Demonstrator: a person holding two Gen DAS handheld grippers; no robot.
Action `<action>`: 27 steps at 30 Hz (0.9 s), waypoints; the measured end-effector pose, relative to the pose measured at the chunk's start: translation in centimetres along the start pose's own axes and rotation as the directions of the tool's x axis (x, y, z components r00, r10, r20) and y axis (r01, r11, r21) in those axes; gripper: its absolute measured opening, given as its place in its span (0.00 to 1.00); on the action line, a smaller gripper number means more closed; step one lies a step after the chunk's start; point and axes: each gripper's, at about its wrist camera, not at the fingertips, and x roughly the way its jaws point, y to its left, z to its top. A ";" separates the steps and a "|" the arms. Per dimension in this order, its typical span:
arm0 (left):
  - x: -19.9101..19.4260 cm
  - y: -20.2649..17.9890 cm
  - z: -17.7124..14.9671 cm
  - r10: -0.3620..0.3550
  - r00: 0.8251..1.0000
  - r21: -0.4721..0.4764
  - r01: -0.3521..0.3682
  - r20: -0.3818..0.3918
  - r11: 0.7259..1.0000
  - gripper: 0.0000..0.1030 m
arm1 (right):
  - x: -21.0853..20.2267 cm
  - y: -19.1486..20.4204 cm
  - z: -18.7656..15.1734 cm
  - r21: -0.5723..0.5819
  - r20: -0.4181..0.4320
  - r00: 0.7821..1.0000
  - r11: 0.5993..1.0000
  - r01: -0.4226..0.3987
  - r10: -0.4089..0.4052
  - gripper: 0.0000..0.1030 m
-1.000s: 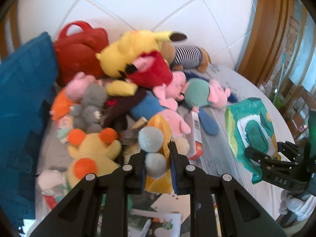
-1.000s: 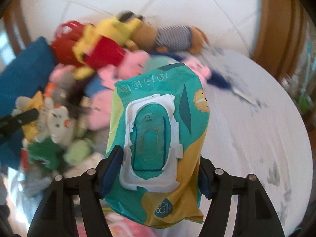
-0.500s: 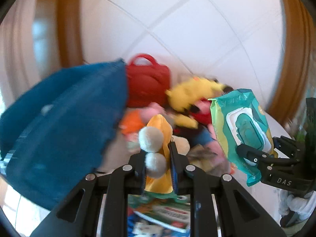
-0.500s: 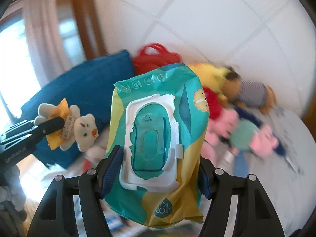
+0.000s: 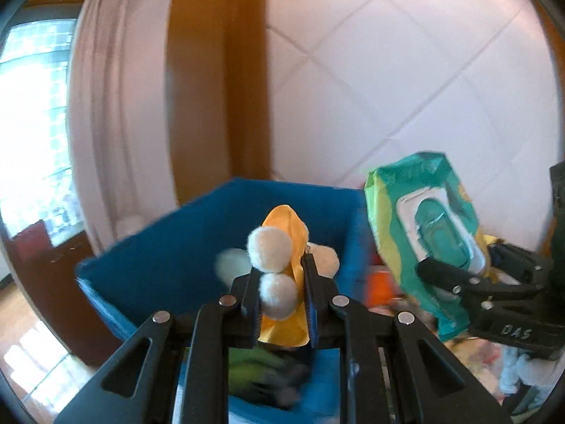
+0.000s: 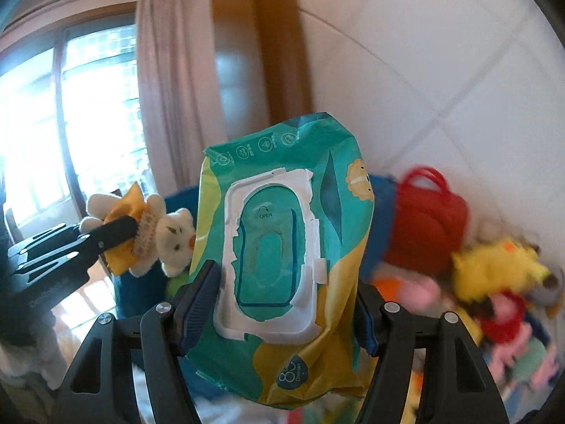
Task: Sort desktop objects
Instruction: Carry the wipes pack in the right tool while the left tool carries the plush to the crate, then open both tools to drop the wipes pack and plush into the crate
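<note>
My left gripper (image 5: 280, 282) is shut on a small cream teddy bear in a yellow dress (image 5: 280, 247) and holds it in the air over the open blue fabric bin (image 5: 169, 265). The bear also shows in the right wrist view (image 6: 148, 233), held by the left gripper (image 6: 120, 231). My right gripper (image 6: 286, 304) is shut on a green and yellow wet wipes pack (image 6: 282, 247), held upright in the air. In the left wrist view the pack (image 5: 423, 233) hangs just right of the bin, in the right gripper (image 5: 455, 275).
A red handbag (image 6: 427, 219) stands right of the bin against the white tiled wall. A pile of plush toys, with a yellow one (image 6: 494, 268) on top, lies at the right. Green items (image 5: 257, 371) lie inside the bin. A window and curtain are at the left.
Both grippers have swung left, away from the toy pile, with their loads. The bear now hangs over the blue bin, and the wipes pack has come up beside it.
</note>
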 end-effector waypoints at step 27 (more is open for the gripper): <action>6.5 9.1 -3.2 -0.032 0.986 -0.038 0.026 -0.162 0.999 0.78 | 8.9 7.1 -0.4 0.030 -0.135 0.984 0.992 0.120 -0.115 1.00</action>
